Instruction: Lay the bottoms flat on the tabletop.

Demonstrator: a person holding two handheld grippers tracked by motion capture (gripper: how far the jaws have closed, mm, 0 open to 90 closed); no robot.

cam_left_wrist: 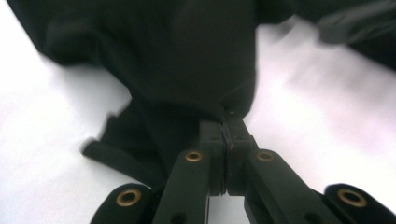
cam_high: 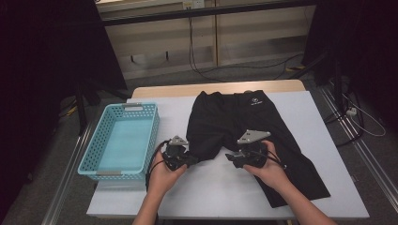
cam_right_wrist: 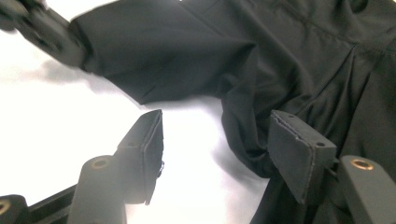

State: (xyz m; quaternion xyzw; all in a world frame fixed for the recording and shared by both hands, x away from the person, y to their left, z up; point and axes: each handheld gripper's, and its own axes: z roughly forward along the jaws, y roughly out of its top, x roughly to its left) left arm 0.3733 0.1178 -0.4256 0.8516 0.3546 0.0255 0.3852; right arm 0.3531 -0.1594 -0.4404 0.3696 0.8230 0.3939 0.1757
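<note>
Black shorts point(cam_high: 234, 122) spread at tabletop point(cam_high: 309, 108) centre. Left tongs point(cam_left_wrist: 227, 125) clenched on leg hem at 7 o'clock. Right tongs point(cam_right_wrist: 219, 149) released, straddling crotch fold. Turquoise basket point(cam_high: 101, 140) at 9 o'clock.

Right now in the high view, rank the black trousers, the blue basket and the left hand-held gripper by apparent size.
1. Black trousers, largest.
2. Blue basket, clearly smaller.
3. Left hand-held gripper, smallest by far, shut on the trousers.

High view overhead, facing forward-down; both gripper views close, low, sharing black trousers point(cam_high: 234, 126)
</note>
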